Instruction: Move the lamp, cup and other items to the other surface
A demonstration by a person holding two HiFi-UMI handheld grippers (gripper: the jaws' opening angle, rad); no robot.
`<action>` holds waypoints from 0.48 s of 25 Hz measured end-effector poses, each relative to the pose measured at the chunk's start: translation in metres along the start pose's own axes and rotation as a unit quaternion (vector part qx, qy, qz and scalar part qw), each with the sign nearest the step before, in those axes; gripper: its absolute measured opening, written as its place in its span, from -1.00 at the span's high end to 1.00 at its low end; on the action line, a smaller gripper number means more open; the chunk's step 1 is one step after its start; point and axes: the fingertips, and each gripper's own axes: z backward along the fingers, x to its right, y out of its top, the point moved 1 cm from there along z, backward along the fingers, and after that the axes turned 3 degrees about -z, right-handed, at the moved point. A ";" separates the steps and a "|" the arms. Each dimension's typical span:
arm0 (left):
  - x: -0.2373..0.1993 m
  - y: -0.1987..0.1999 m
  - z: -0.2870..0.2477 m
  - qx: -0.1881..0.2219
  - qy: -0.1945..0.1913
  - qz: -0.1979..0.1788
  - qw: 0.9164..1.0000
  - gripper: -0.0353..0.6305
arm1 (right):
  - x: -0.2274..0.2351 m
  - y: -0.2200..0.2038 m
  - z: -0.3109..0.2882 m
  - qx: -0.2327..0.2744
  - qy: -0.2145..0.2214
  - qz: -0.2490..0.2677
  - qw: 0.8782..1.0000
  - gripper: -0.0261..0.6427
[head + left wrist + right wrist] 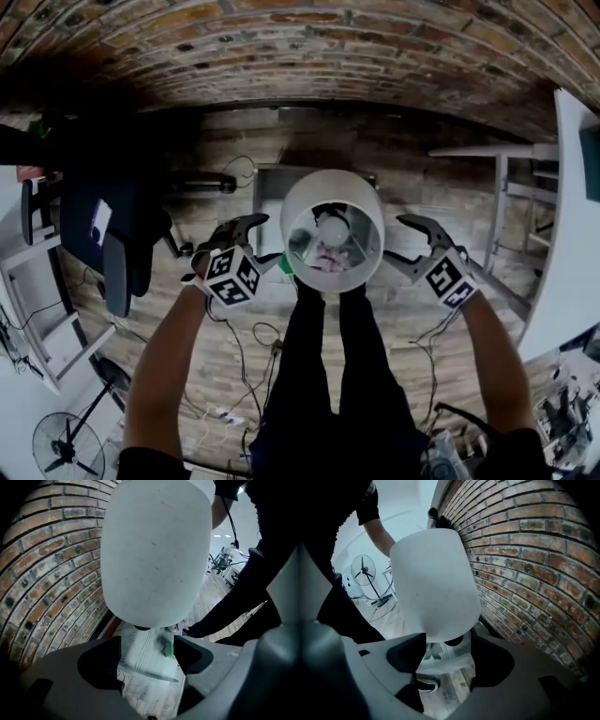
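- The lamp (332, 232) stands on a small table top (269, 192) close to the brick wall (534, 550). Its white shade covers most of the stem and base.
- The left gripper (147, 644) is left of the lamp, released and spread wide. Only the table top and a small green thing (168, 648) show in its gap.
- The right gripper (449, 641) is right of the lamp, also released, with the shade just ahead of and above its jaws.
- This looks like the approach to a two-sided lift. The shade seems thin, so it is probably best to reach under it for the stem, or else press evenly from both sides and keep the lamp upright.
- The wall sits just behind the lamp, so it should come out towards the person.
- The person's legs (328, 356) are just in front of the lamp, and cables (246, 347) lie on the floor near it.
- I cannot see a cup.
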 end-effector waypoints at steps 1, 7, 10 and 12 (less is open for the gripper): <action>0.000 0.001 -0.003 0.001 -0.002 -0.003 1.000 -0.12 | 0.000 -0.002 0.003 -0.003 0.002 -0.007 1.000 -0.01; -0.009 -0.005 -0.021 -0.007 -0.007 -0.002 1.000 -0.12 | -0.002 -0.039 -0.013 -0.057 0.000 0.026 0.998 -0.02; -0.012 -0.007 -0.031 -0.013 -0.007 -0.012 1.000 -0.12 | -0.002 -0.050 -0.035 -0.075 -0.005 0.078 0.994 -0.02; -0.011 -0.004 -0.037 -0.013 -0.003 -0.031 0.999 -0.12 | -0.002 -0.053 -0.047 -0.086 -0.012 0.117 0.989 -0.02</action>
